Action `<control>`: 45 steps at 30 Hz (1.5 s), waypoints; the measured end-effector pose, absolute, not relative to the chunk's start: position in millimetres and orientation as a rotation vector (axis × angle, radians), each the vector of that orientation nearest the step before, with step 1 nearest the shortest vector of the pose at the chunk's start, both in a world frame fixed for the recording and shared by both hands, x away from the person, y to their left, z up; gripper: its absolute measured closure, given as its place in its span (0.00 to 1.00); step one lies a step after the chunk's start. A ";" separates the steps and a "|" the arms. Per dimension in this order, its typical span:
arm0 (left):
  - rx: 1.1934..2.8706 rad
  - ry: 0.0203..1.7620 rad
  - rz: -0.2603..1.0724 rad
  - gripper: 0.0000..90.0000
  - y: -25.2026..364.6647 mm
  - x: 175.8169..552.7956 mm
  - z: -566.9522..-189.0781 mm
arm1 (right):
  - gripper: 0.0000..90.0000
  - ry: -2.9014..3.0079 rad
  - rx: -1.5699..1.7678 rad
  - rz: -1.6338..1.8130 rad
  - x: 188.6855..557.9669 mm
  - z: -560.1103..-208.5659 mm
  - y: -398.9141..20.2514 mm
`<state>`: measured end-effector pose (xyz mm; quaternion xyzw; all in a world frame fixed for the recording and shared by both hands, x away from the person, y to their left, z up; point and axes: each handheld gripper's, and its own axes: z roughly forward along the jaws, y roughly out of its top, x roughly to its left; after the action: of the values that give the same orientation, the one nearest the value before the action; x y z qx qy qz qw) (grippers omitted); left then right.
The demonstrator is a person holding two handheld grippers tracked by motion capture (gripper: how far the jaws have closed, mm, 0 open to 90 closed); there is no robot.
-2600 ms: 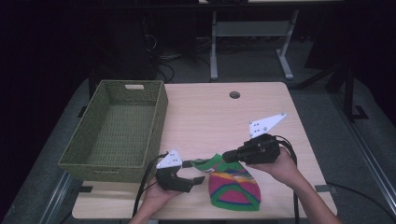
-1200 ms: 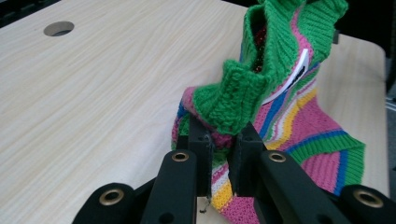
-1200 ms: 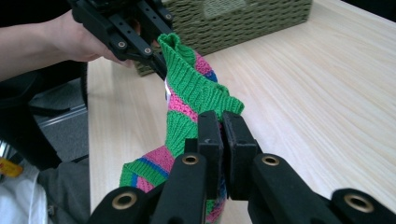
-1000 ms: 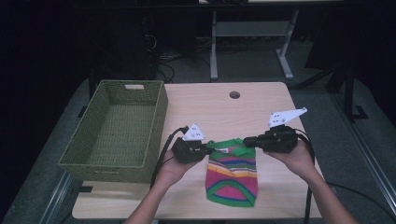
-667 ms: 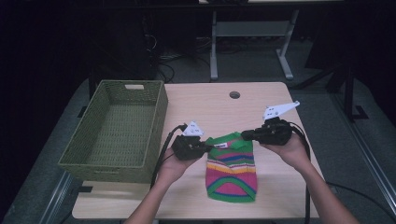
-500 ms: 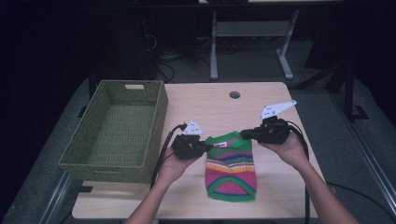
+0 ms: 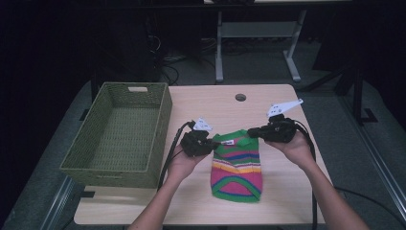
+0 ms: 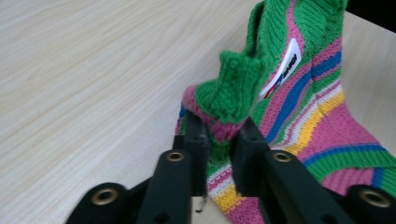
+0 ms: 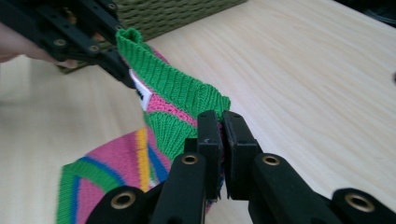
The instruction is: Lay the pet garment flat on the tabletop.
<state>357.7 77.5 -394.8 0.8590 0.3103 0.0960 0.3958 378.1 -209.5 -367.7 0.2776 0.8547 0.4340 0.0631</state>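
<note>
A knitted piece (image 7: 237, 167) striped in green, pink, yellow and blue lies flat on the wooden table (image 7: 287, 191), with a white label near its far edge. My left gripper (image 7: 214, 143) holds its far left corner. In the left gripper view the bunched knit (image 8: 299, 107) still fills the gap between the jaws of the left gripper (image 8: 222, 135), which have just been opening. My right gripper (image 7: 250, 132) is shut on the far right corner. The right gripper view shows the right gripper (image 9: 220, 121) clamping the green ribbed hem (image 9: 173, 88), lifted slightly off the table.
A green woven basket (image 7: 165, 115) stands empty at the left of the table, close to my left hand. A round cable hole (image 7: 240, 97) sits near the far edge. Cables trail from both grippers. The basket's wall (image 9: 187, 11) is in the right gripper view.
Both grippers have moved away from the person, dragging the knitted piece's top edge with them. The piece, crumpled 2.6 s ago, now lies spread flat and further up the table.
</note>
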 end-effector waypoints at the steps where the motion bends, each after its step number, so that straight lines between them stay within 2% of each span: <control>1: 2.177 0.786 0.243 0.75 77.5 357.7 -394.8 | 0.95 2.582 0.839 1.311 378.1 -367.7 -209.5; 2: 2.160 0.807 0.275 0.75 77.2 360.1 -395.2 | 0.94 2.564 0.848 1.299 381.8 -368.9 -210.1; 3: 2.141 0.835 0.308 0.67 78.0 363.3 -395.3 | 0.89 2.521 0.881 1.292 387.1 -370.2 -210.8; 5: 2.090 0.902 0.283 0.55 81.7 370.0 -396.6 | 0.71 2.409 1.004 1.292 402.6 -373.4 -215.3; 9: 2.081 0.899 0.274 0.51 85.0 368.7 -399.0 | 0.62 2.403 1.075 1.334 414.6 -380.9 -221.5; 15: 2.094 0.859 0.238 0.50 83.1 363.0 -407.3 | 0.56 2.507 1.110 1.305 410.0 -394.3 -230.2; 20: 2.116 0.842 0.202 0.51 79.5 358.4 -414.1 | 0.59 2.551 1.106 1.256 400.4 -403.2 -234.2; 23: 2.137 0.814 0.180 0.56 78.2 358.4 -416.4 | 0.63 2.587 1.109 1.226 395.3 -407.5 -234.3; 26: 2.155 0.779 0.159 0.67 73.9 356.8 -418.9 | 0.70 2.608 1.098 1.216 387.9 -411.1 -233.6; 27: 2.174 0.763 0.158 0.73 71.6 355.6 -419.9 | 0.74 2.625 1.092 1.206 385.3 -412.7 -233.1; 28: 2.195 0.738 0.168 0.84 69.2 354.7 -421.3 | 0.84 2.664 1.074 1.184 379.4 -416.5 -230.6; 29: 2.220 0.721 0.174 0.84 66.8 353.7 -422.8 | 0.84 2.664 1.074 1.184 379.4 -416.5 -230.6; 31: 2.257 0.697 0.165 0.94 61.5 352.4 -427.2 | 0.93 2.709 1.055 1.127 371.5 -419.7 -225.0; 33: 2.285 0.684 0.140 1.00 56.4 351.5 -431.6 | 0.97 2.724 1.015 1.062 367.0 -422.0 -220.8; 35: 2.313 0.671 0.134 1.00 51.2 350.5 -435.1 | 0.99 2.756 1.009 1.012 364.9 -424.1 -217.1; 45: 2.423 0.640 0.123 1.00 37.4 352.0 -444.4 | 1.00 2.792 0.984 0.900 366.3 -438.8 -209.0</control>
<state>352.0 37.4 -444.4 0.9178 0.2423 0.0465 0.3109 366.3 -209.0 -438.8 0.3178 0.9022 0.2907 0.0240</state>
